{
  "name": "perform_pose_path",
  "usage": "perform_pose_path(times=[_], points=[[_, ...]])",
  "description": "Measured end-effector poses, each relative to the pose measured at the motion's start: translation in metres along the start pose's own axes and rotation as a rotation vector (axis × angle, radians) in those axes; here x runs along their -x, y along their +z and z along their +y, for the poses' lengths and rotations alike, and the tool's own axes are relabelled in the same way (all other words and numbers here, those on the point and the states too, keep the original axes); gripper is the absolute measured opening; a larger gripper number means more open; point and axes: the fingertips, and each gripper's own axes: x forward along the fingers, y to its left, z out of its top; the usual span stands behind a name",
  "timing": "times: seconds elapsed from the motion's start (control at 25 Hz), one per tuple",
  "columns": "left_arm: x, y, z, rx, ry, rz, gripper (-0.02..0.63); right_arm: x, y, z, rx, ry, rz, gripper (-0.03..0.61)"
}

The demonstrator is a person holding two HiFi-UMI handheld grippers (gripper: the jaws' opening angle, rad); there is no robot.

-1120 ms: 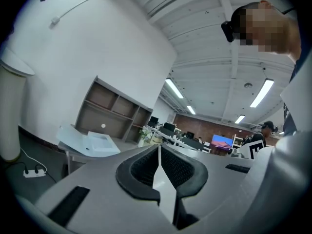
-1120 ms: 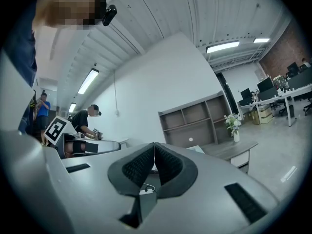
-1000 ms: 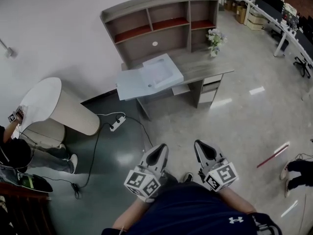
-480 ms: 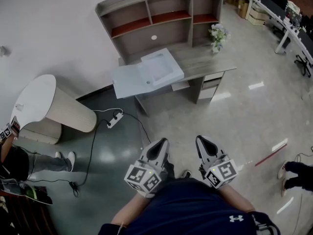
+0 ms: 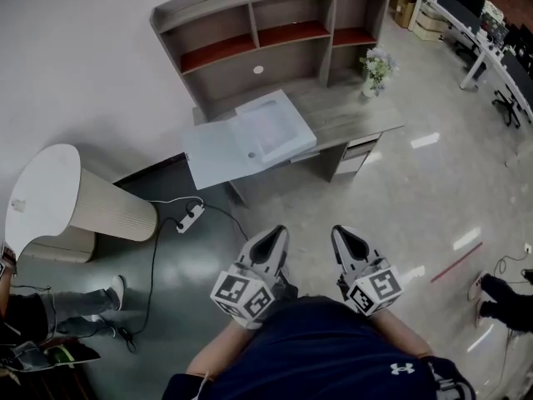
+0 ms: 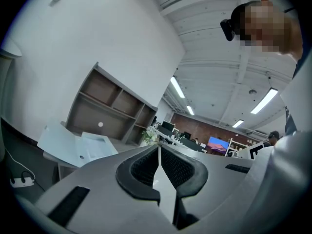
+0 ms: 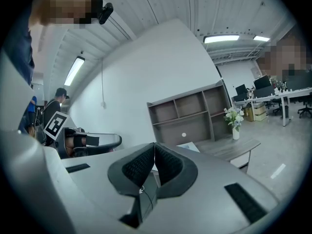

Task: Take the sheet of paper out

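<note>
A pale blue folder (image 5: 223, 150) lies open on the grey desk (image 5: 354, 108), and a white sheet (image 5: 271, 128) seems to rest in its right half. The folder also shows far off in the left gripper view (image 6: 73, 147), and its corner peeks over the jaws in the right gripper view (image 7: 188, 146). My left gripper (image 5: 271, 235) and right gripper (image 5: 341, 233) are held side by side near my body, well short of the desk. Both are shut with nothing between the pads, as seen on the left gripper (image 6: 159, 148) and the right gripper (image 7: 154, 145).
A shelf unit (image 5: 266, 36) stands on the desk's back, with a flower vase (image 5: 376, 69) at its right end. A white round table (image 5: 46, 198) and a seated person (image 5: 42, 319) are on the left. A power strip (image 5: 190, 216) and a red stick (image 5: 456, 262) lie on the floor.
I have walked closer to the desk, which now looks larger and sits a little further left. Both grippers stay shut and level in front of my body.
</note>
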Motion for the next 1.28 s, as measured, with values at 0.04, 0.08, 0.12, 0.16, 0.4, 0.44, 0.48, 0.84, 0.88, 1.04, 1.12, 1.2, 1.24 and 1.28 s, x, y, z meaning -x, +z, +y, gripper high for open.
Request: perform_pose_path(times=[0.04,0.08,0.12,0.16,0.4,0.44,0.48,0.84,0.88,1.04,1.12,1.2,1.24,1.28], points=[[-0.003,0.005,0.009,0.001,-0.004,-0.001,0.029,-0.01,0.002,0.0,0.002,-0.005,0.002,0.014],[-0.005,0.009,0.017,0.0,-0.007,-0.002,0.029,-0.019,0.003,-0.001,0.005,-0.01,0.003,0.014],[-0.007,0.013,0.026,-0.001,-0.009,-0.002,0.029,-0.028,0.004,0.0,0.006,-0.016,0.004,0.014],[-0.007,0.017,0.034,0.0,-0.011,-0.002,0.023,-0.037,0.005,0.001,0.006,-0.022,0.006,0.014],[-0.008,0.04,0.081,-0.012,-0.028,-0.006,0.015,-0.087,0.01,0.015,-0.003,-0.038,0.001,0.014],[-0.008,0.042,0.086,-0.016,-0.03,-0.005,0.014,-0.093,0.009,0.017,-0.005,-0.04,0.002,0.014],[-0.008,0.043,0.091,-0.016,-0.03,-0.005,0.014,-0.098,0.008,0.018,-0.006,-0.041,0.004,0.014],[-0.025,0.045,0.121,0.032,-0.031,0.008,0.015,-0.124,0.003,0.008,-0.023,-0.07,0.038,0.014],[-0.029,0.045,0.124,0.034,-0.029,0.012,0.015,-0.128,0.002,0.005,-0.027,-0.069,0.043,0.014],[-0.046,0.046,0.142,0.042,-0.013,0.015,0.015,-0.149,-0.001,-0.011,-0.033,-0.061,0.044,0.014],[-0.056,0.047,0.152,0.039,0.008,0.015,0.015,-0.162,-0.001,-0.019,-0.035,-0.049,0.041,0.014],[-0.067,0.051,0.163,0.033,0.031,0.012,0.015,-0.179,0.002,-0.028,-0.036,-0.025,0.037,0.014],[-0.075,0.054,0.169,0.031,0.042,0.009,0.015,-0.188,0.004,-0.034,-0.036,-0.013,0.036,0.014],[-0.083,0.057,0.174,0.033,0.05,0.005,0.015,-0.197,0.007,-0.04,-0.036,-0.002,0.035,0.014]])
